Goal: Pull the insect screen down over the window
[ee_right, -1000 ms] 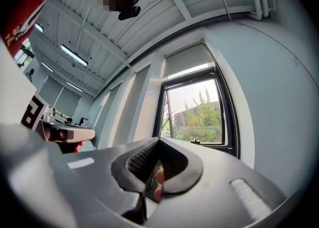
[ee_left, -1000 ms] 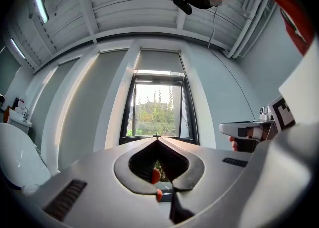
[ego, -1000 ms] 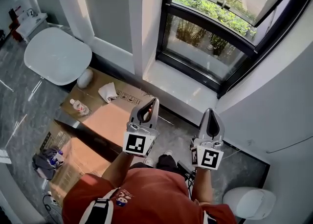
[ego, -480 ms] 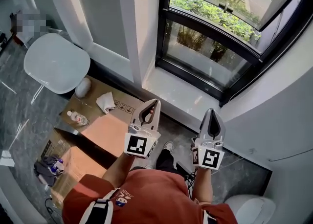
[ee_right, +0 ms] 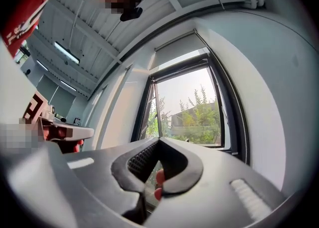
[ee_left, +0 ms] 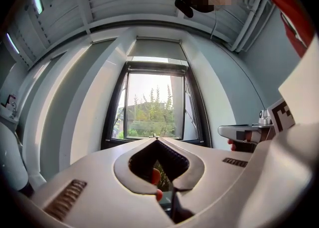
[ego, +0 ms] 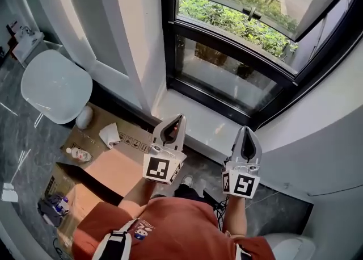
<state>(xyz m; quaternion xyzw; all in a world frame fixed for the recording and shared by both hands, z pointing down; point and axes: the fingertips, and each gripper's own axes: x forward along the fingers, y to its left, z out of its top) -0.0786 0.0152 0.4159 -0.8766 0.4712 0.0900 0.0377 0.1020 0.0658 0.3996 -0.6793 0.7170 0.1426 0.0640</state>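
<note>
Judging by its look, the screen is the grey band at the head of the window; I cannot tell if this is the rolled mesh or only its housing. Such a mesh should be light, thin and soft, and I think it tears or creases easily, so the jaws should not pinch the mesh itself. The better place is the stiff bottom bar, or a handle on it, near the middle, so that the screen runs down straight and not skew. No view shows this bar clearly. A spring may pull it back up, so a firm hold is probably needed.

Both the left gripper and the right gripper have their jaws closed together, with nothing between them. They are side by side and point toward the window. The screen is high above and ahead of both, well apart from them.
</note>
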